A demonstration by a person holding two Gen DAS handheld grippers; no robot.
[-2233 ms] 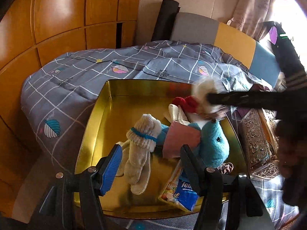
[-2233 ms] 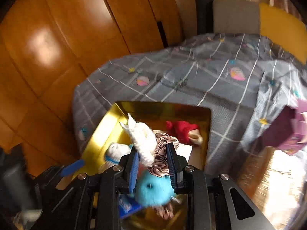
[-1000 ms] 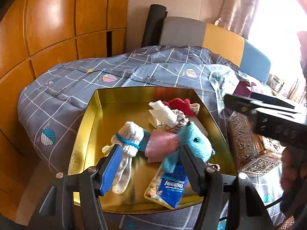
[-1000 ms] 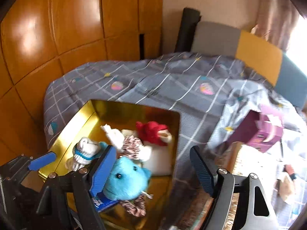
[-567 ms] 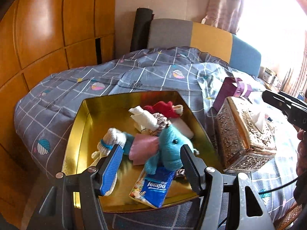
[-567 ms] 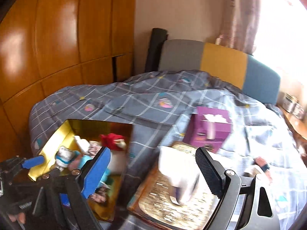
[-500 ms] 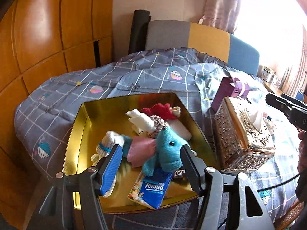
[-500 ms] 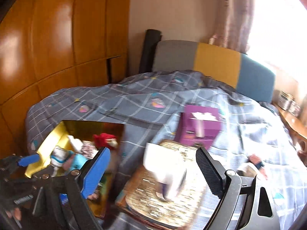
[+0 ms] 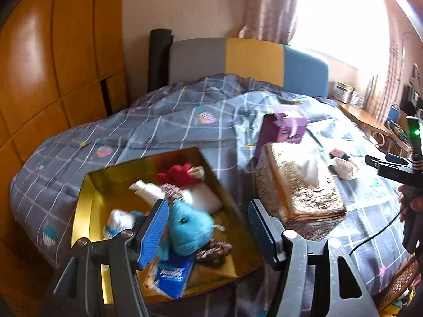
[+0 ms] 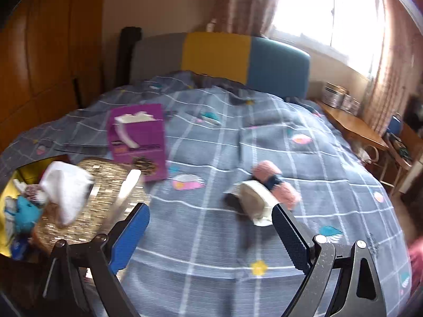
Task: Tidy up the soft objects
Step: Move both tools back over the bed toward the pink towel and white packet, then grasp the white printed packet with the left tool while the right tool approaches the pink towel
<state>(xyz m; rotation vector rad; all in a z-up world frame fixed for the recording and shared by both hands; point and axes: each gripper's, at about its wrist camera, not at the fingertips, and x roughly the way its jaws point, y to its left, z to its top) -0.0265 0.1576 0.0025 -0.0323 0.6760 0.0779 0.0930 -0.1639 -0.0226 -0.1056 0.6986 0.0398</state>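
The step in hand looks like the reach for the next soft thing. The right tongs [image 10: 210, 233] stand wide apart with nothing between them, above the grey checked quilt [image 10: 211, 142] on the bed, aimed toward a pink roll of cloth with a dark band [image 10: 275, 182] and a pale folded piece [image 10: 255, 200] lying touching it, out in the open on the bed.

The left tongs [image 9: 206, 231] also stand apart and empty, above the gold tray [image 9: 90, 203], which already holds a blue plush toy [image 9: 189, 228], a red piece [image 9: 179, 174], rolled socks [image 9: 119, 223] and a tissue packet [image 9: 171, 277].

A gilt tissue box [image 9: 298, 185] and a purple box [image 9: 281, 129] sit between the tray and the loose pieces.

Next, I judge, the right tongs must come down over the pink roll, close across its middle, and carry it past the gilt box to the tray.
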